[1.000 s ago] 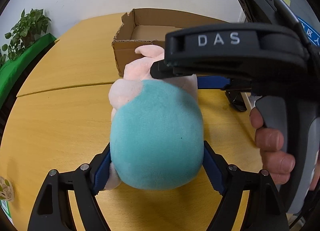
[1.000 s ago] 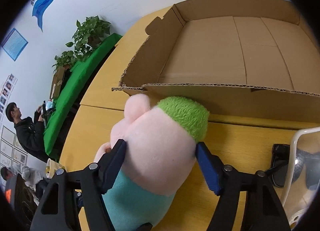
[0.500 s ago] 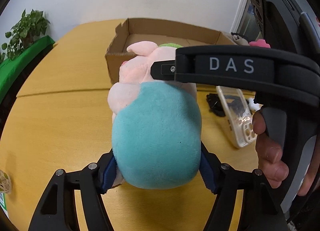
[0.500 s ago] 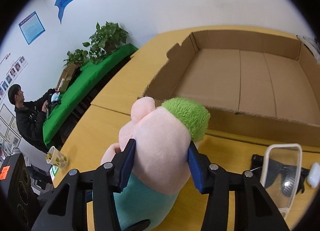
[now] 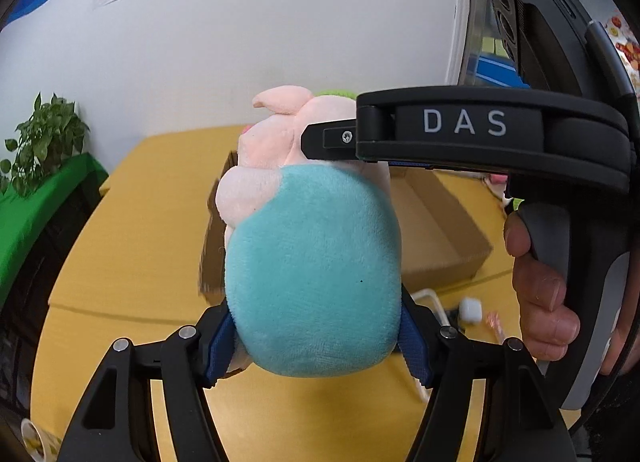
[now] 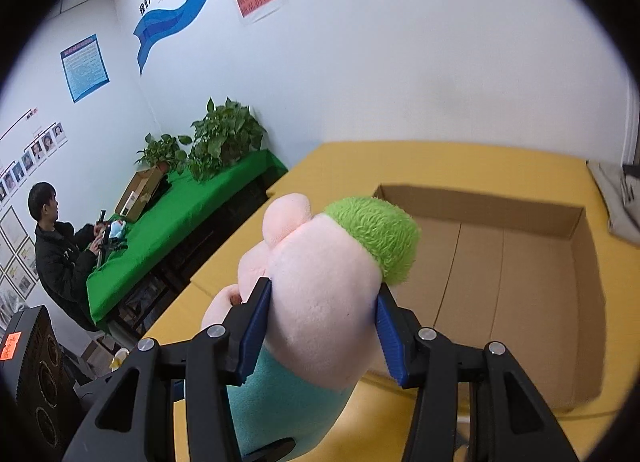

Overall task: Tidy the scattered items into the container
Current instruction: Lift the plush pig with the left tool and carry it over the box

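Note:
A plush pig with a teal body, pink head and green tuft is held in the air by both grippers. My left gripper is shut on its teal body. My right gripper is shut on its pink head, and its arm crosses the top of the left wrist view. The open cardboard box lies on the yellow table just beyond and below the pig; it also shows in the left wrist view.
On the table near the box's front lie a small white case, a clear phone case edge and a small pink item. A green-covered side table with plants and a seated person are far left.
Both grippers have lifted the pig higher off the table and toward the box. The box now sits lower in both views and more wall shows.

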